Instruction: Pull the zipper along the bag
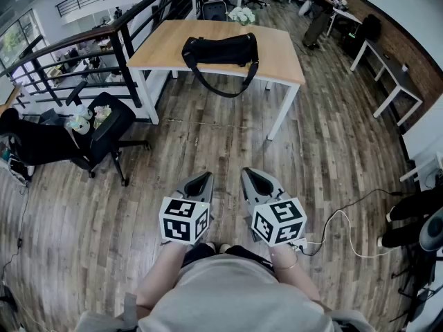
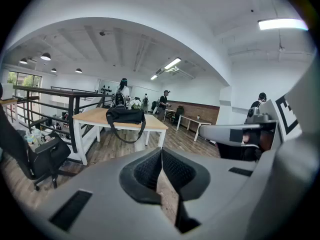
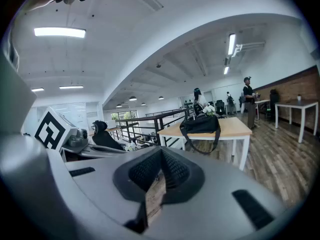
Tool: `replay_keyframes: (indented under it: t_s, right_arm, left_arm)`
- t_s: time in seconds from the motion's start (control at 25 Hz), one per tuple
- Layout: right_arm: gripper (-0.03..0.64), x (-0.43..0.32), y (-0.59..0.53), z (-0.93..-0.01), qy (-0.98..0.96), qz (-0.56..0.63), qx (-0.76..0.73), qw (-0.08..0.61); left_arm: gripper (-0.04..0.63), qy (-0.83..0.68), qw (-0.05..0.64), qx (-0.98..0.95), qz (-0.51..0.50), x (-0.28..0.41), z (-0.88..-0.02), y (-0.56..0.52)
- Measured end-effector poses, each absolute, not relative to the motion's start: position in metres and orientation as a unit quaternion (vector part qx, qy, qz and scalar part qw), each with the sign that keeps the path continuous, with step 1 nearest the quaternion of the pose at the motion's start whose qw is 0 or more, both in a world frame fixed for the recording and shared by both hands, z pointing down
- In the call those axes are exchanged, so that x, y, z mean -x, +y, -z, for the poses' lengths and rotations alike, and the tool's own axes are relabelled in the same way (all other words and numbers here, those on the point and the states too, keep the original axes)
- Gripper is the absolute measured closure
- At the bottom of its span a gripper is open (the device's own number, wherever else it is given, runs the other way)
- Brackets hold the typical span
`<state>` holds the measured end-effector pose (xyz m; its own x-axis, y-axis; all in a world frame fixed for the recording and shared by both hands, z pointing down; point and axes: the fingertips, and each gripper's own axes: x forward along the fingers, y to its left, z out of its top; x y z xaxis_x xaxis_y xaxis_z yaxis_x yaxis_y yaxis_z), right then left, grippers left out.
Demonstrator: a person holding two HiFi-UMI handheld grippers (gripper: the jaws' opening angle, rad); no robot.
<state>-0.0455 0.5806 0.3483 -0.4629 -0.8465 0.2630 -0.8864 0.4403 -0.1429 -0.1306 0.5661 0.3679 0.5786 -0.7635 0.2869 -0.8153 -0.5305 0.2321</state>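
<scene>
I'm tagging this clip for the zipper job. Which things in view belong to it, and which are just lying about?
For the job: black bag on the wooden table; left gripper and right gripper, both shut, empty, well short of the bag.
Just about: black office chair; flowers beyond the bag; desk by the wall.

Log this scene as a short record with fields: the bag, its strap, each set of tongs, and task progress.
bag: black duffel bag on the wooden table, well ahead of the person
detail: strap hangs in a loop over the table's front edge
left: left tongs shut, nothing between them
right: right tongs shut, nothing between them
contact: none; both tongs well short of the table
progress: bag not yet touched
nearby: black office chair left of the table
</scene>
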Motion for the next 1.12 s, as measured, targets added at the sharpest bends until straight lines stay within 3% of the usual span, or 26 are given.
replay_keyframes:
  t_s: [0.96,1.12]
  right_arm:
    - [0.611,0.059,0.565,-0.352,-0.844,-0.127,-0.516,0.067]
    - [0.572,0.061,0.562,-0.355,-0.84,-0.132,-0.521,0.075]
  left_arm:
    - [0.574,-0.421,0.147,-0.894,-0.042,0.136,-0.353,0.538]
    - [0.574,-0.413,0.149,-0.897,-0.049,0.138,-0.357,0.534]
